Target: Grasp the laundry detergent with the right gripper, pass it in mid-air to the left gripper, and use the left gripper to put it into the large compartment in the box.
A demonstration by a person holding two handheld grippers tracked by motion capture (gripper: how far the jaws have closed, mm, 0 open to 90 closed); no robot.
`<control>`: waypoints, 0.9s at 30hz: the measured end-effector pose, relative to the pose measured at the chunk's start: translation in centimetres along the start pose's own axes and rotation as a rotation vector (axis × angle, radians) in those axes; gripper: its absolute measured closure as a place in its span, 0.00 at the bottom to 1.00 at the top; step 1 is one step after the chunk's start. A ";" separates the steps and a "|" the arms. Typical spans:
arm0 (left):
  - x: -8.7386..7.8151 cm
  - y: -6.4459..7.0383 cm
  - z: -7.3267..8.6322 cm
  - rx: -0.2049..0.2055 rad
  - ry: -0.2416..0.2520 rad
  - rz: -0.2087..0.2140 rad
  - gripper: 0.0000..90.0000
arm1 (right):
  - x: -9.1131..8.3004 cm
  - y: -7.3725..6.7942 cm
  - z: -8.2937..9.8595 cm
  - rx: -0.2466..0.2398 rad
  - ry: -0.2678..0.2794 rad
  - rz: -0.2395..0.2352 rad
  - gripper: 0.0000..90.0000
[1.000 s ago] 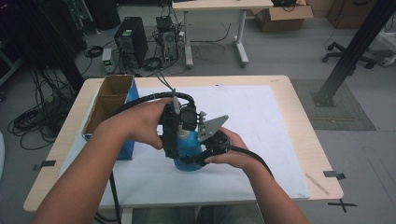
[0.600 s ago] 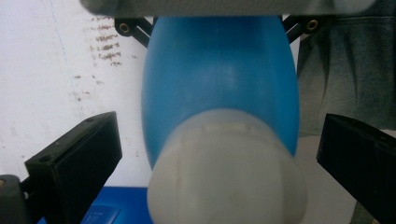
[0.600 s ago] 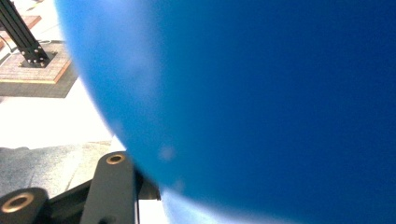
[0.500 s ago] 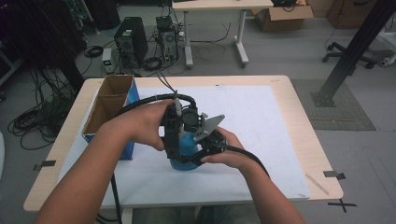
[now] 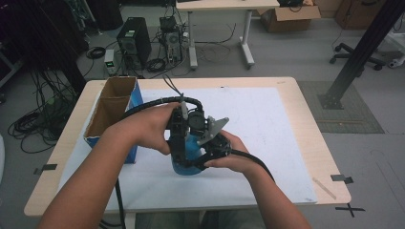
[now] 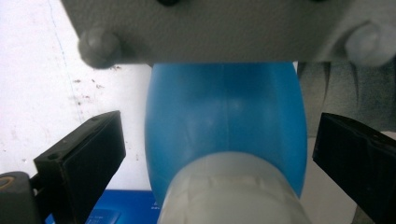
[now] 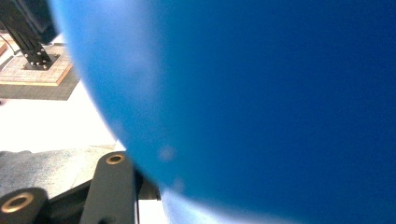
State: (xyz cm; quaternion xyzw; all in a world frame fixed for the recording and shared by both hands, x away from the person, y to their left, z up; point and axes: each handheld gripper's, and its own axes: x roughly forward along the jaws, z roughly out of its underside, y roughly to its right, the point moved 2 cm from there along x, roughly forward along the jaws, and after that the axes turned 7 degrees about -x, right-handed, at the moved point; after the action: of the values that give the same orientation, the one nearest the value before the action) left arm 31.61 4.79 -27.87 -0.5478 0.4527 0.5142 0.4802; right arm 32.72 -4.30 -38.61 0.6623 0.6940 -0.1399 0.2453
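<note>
Left gripper view: blue bottle (image 6: 224, 116) stands between left claw's (image 6: 215, 158) spread jaws.

Your left gripper's (image 5: 180, 143) black fingers (image 6: 79, 158) stand either side of the blue plastic bottle (image 6: 224, 130), apart from it; brown cardboard box (image 5: 112, 107) lies well left; white mat (image 5: 267, 124) underneath.
</note>
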 end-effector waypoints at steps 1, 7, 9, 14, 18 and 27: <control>-0.1 0.0 0.0 0.003 -0.007 0.000 0.04 | 0.0 -0.1 -0.1 0.008 0.004 -0.002 0.50; -0.1 -0.1 -0.1 0.007 -0.008 0.003 0.08 | 0.1 -0.1 -0.2 0.007 0.002 -0.006 0.50; -0.1 -0.1 -0.1 0.008 -0.010 0.006 0.09 | 0.1 -0.1 -0.2 0.009 0.004 -0.007 0.50; 0.0 -0.2 -0.1 -0.005 -0.012 0.005 0.11 | 0.1 -0.1 -0.2 0.009 0.004 -0.006 0.50; 0.1 -0.1 -0.1 -0.005 -0.012 0.004 0.14 | 0.2 0.0 -0.2 -0.001 0.003 -0.002 0.50; 0.2 -0.2 -0.1 -0.001 -0.018 0.011 0.19 | 0.1 0.0 -0.3 0.000 0.006 0.000 0.50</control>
State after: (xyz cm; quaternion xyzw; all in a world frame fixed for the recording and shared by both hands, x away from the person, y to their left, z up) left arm 31.83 4.69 -28.02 -0.5410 0.4512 0.5220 0.4810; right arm 32.69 -4.03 -38.41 0.6626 0.6948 -0.1379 0.2432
